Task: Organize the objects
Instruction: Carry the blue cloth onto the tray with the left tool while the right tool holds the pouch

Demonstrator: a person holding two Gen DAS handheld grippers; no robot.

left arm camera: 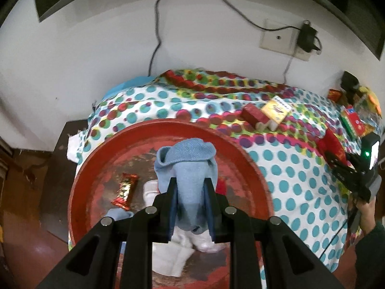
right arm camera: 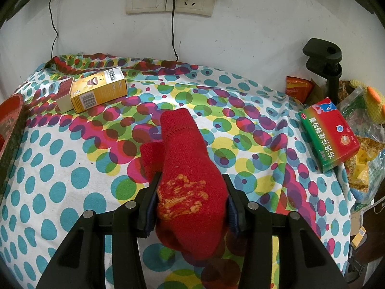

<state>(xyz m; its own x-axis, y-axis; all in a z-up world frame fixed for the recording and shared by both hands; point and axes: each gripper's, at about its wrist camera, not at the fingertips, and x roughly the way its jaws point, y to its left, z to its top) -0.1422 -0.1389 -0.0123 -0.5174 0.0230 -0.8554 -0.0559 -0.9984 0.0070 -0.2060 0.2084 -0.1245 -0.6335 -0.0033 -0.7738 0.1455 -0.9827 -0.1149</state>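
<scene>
My left gripper (left arm camera: 191,183) is shut on a light blue cloth (left arm camera: 190,166), held above the round red tray (left arm camera: 166,130). In the tray lie a red and gold candy bar (left arm camera: 125,191), a white cloth (left arm camera: 173,252) and another bit of blue cloth (left arm camera: 119,215). My right gripper (right arm camera: 191,180) is shut on a red knitted sock (right arm camera: 185,159) with an orange pattern, its far end draped over the spotted tablecloth (right arm camera: 72,168). In the left wrist view the right gripper (left arm camera: 336,166) appears at the right edge with the red sock (left arm camera: 333,144).
A yellow box (right arm camera: 98,91) and a small dark red box (right arm camera: 63,97) lie at the back left of the table. A red and green medicine box (right arm camera: 328,134), snack bags (right arm camera: 363,149) and a black clamp (right arm camera: 326,65) crowd the right side. Wall sockets (right arm camera: 168,0) with cables are behind.
</scene>
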